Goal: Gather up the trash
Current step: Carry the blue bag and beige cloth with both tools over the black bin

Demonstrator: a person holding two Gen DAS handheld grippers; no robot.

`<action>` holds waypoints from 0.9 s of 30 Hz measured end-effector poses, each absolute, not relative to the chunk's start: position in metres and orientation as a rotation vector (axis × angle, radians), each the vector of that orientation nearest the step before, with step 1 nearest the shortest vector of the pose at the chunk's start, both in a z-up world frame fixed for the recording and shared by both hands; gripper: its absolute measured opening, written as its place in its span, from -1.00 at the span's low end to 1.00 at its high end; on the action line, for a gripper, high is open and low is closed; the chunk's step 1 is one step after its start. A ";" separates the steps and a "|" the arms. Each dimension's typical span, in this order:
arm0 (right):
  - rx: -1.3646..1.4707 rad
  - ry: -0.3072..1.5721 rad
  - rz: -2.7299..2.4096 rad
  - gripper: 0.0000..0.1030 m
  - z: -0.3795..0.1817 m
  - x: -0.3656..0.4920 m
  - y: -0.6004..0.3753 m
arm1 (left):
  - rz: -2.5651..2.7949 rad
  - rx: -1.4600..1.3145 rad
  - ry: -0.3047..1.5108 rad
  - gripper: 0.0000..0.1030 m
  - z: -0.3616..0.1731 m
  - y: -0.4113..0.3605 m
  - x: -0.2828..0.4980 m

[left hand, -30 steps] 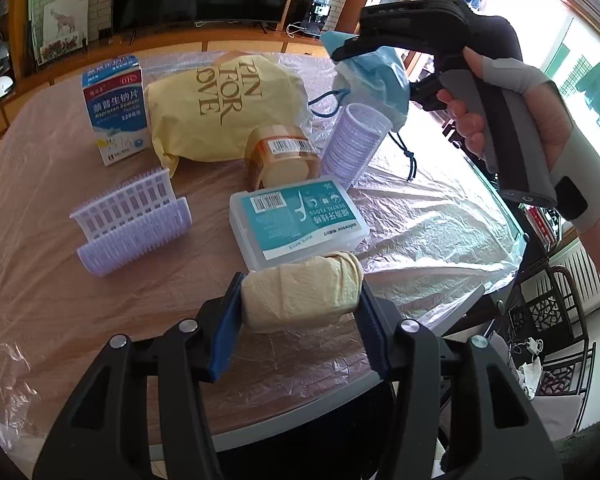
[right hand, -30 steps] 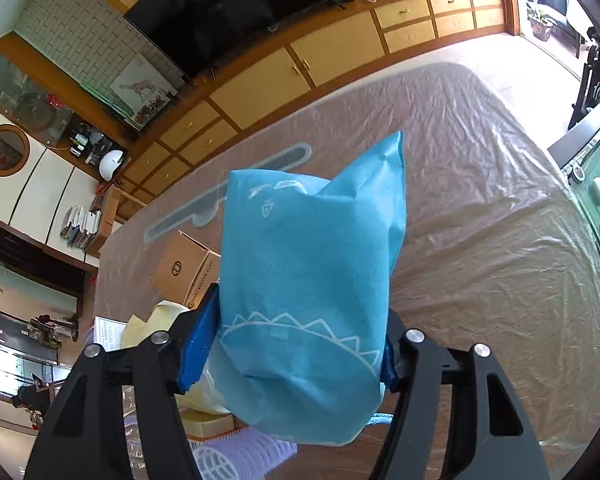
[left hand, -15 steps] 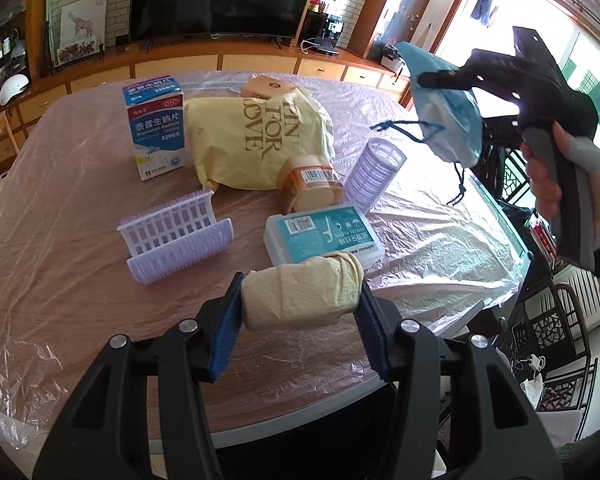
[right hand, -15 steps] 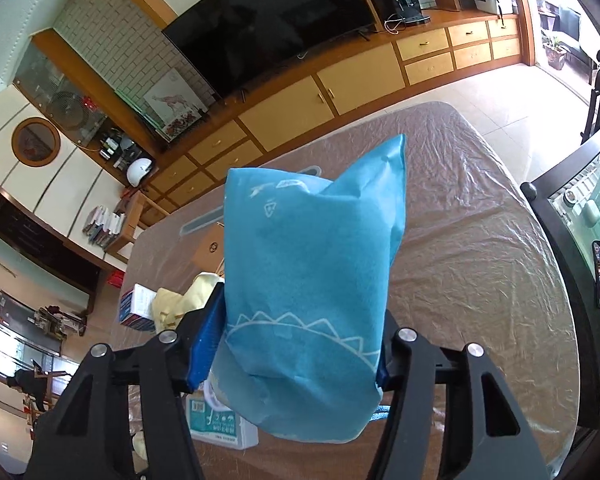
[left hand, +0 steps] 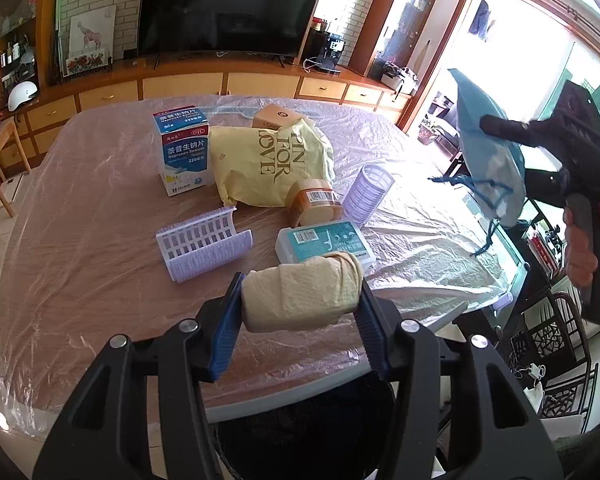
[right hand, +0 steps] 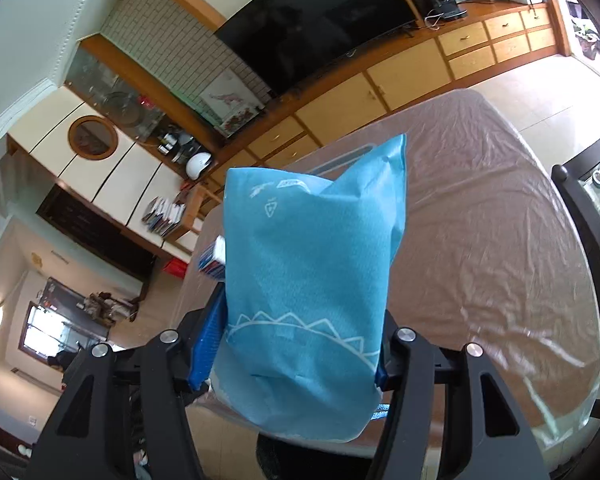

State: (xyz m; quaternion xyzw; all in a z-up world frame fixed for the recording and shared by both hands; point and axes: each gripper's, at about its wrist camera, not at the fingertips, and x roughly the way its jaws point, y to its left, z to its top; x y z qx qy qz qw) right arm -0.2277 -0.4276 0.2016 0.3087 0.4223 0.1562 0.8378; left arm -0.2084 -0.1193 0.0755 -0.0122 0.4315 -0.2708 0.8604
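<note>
On a plastic-covered worktop (left hand: 80, 264), your left tongs (left hand: 300, 300) are clamped on a wad of yellowish tissue (left hand: 302, 296), held above the near edge with a dark bin opening (left hand: 300, 432) just below. Left to right beyond it sit a medicine box (left hand: 183, 152), a lilac comb-like rack (left hand: 204, 242), a yellow "PIN FOR LOVE" bag (left hand: 272, 164), a brown jar (left hand: 315, 203), a teal floss box (left hand: 320, 240) and a lilac ribbed cup (left hand: 368, 192), all untouched.

Farther right, your right tongs (right hand: 300, 344) grip a blue drawstring pouch (right hand: 308, 292). A second ago that pouch hung over the far-right part of the worktop, close behind the ribbed cup; now it has swung out past the right edge, its dark cord (left hand: 488, 196) dangling in the air. Seen from the right wrist, the worktop has dropped lower and to the right, and more of the room and floor show.

Both hands have carried their loads off the surface while the tissue has kept its place between the pads. That suggests the collecting stage for these two pieces is over and the drop into the bin is next. The tissue looks closest to release; the pouch still has to be brought over the bin.
</note>
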 end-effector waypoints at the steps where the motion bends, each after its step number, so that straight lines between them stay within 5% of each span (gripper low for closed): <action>1: 0.646 0.901 0.349 0.11 0.202 -0.235 -0.423 | -0.572 -0.025 0.905 0.03 0.076 -0.118 -0.211; 27: 0.340 1.189 0.551 0.11 0.139 -0.367 -0.324 | -0.646 0.055 1.013 0.03 0.035 -0.114 -0.306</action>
